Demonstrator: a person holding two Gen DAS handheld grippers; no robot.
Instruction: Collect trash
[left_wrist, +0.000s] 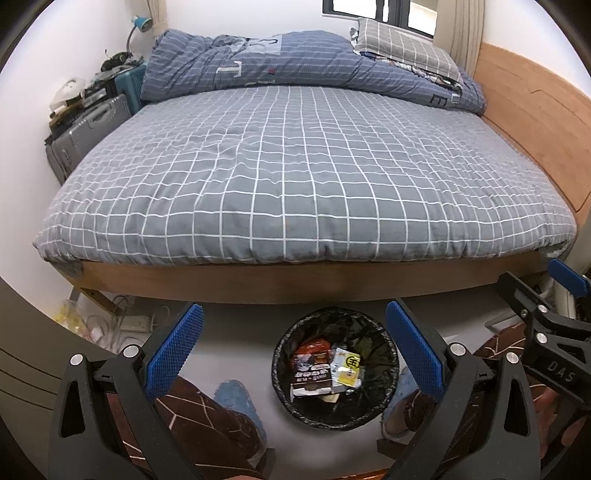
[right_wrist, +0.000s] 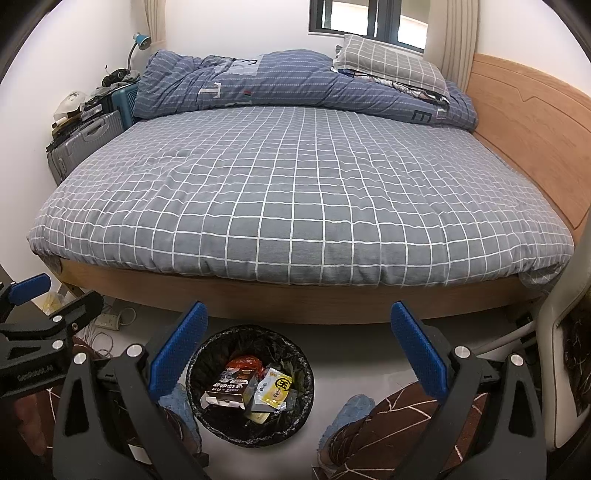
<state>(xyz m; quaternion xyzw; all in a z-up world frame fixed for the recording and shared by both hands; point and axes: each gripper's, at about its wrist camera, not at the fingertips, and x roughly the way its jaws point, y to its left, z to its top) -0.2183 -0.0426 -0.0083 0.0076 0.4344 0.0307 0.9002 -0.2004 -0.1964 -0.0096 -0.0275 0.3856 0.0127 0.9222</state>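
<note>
sitting on the floor by the bed (right_wrist: 295, 192), the round trash bin (right_wrist: 303, 369) stands up with its mouth open to the top. wrappers (right_wrist: 236, 386) lie inside. left gripper (left_wrist: 295, 350) and right gripper (right_wrist: 300, 349) both have jaws wide apart, holding nothing.

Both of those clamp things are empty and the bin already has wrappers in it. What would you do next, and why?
Probably lift both and scan for more trash. The left gripper and right gripper hang open and empty over the bin, which already holds wrappers, and the bed shows no litter.
</note>
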